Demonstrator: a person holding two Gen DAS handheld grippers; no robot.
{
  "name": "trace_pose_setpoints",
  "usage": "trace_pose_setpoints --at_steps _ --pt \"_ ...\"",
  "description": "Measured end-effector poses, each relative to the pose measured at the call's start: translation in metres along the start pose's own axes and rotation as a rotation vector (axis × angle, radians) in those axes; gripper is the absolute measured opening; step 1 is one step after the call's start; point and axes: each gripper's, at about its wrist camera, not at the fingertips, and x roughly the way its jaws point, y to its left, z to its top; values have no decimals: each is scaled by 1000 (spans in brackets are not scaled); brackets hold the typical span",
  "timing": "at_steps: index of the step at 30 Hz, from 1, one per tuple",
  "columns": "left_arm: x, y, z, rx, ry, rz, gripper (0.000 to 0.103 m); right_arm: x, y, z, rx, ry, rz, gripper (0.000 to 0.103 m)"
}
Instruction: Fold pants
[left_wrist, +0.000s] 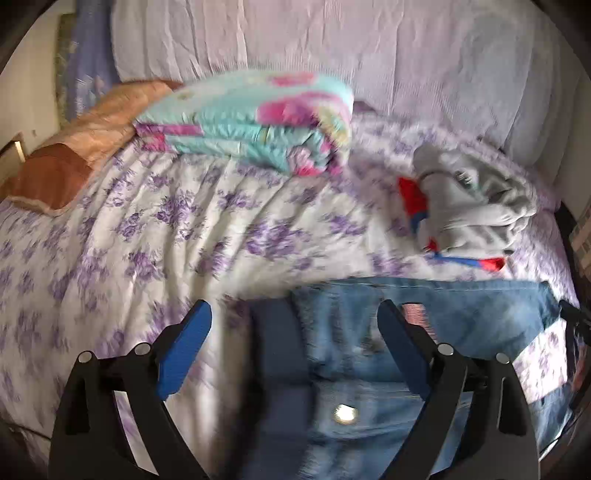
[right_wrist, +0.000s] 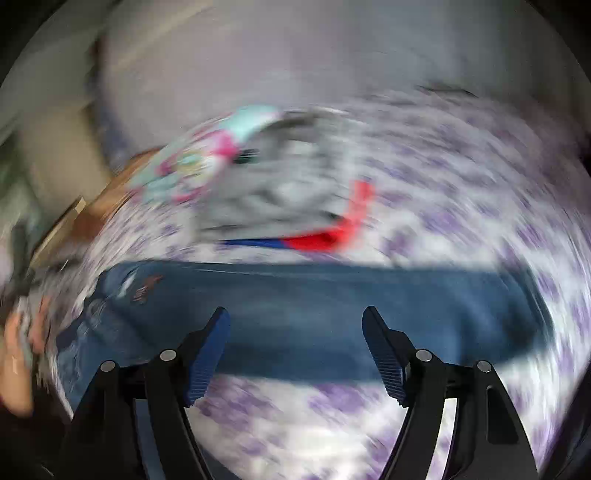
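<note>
Blue denim pants (left_wrist: 424, 332) lie on the floral bedspread (left_wrist: 166, 229), waist end with a metal button (left_wrist: 345, 413) close under the left wrist camera. My left gripper (left_wrist: 295, 321) is open, its blue fingers (left_wrist: 184, 347) spread over the waistband, holding nothing. In the blurred right wrist view the pants (right_wrist: 314, 317) stretch as a long band across the bed. My right gripper (right_wrist: 295, 332) is open just above the band's near edge, empty.
A folded turquoise-and-pink quilt (left_wrist: 251, 122) sits at the back of the bed. A crumpled grey garment with red and blue trim (left_wrist: 469, 203) lies just beyond the pants. An orange-brown pillow (left_wrist: 66, 162) lies at the left. A pale covered headboard (left_wrist: 332, 48) rises behind.
</note>
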Motion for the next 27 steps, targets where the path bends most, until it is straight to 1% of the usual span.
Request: trace_pose_setpoints --at_steps 1,2,3,4,6,8,9,10,11,12,13,14,15,16,17,18,21,25,27 --pt "13 8 5 5 48 -7 88 16 16 14 -76 24 15 82" --pt "21 12 7 0 72 -9 88 26 23 22 -113 43 17 83" --pt "34 16 8 -4 114 -31 88 47 32 33 -159 88 30 83" --pt "46 15 9 7 150 -59 88 60 36 38 -177 114 29 83" --pt "62 8 6 40 193 -87 88 90 41 48 -194 181 44 83" --pt "74 0 1 53 216 -76 88 125 44 50 -221 271 55 83" --pt "83 -3 -3 54 243 -86 89 143 43 47 -252 327 47 83" --pt "93 -6 -7 50 272 -97 89 156 42 42 -276 362 22 83" --pt "101 -7 -10 47 297 -96 90 166 40 38 -288 397 18 83" --pt "107 -6 -14 40 300 -90 91 172 37 35 -285 415 33 83" --pt "107 -6 -14 39 290 -94 90 171 35 34 -276 409 48 77" --pt "105 -6 -14 44 278 -100 80 168 34 35 -274 407 64 66" --pt "100 -8 -13 48 264 -120 68 163 33 37 -270 397 78 27" --pt "94 -8 -12 48 248 -123 59 153 32 40 -276 383 78 13" --pt "89 -8 -10 44 240 -142 45 142 33 40 -287 363 76 9" --pt "82 -9 -8 38 228 -157 39 135 34 40 -295 348 78 6" --pt "57 -15 -7 58 162 -166 35 92 41 42 -326 264 85 5" --pt "25 -22 -6 81 90 -185 32 12 51 38 -342 120 128 5" --pt "-2 -18 -15 76 45 -214 32 -35 57 21 -357 58 160 5"
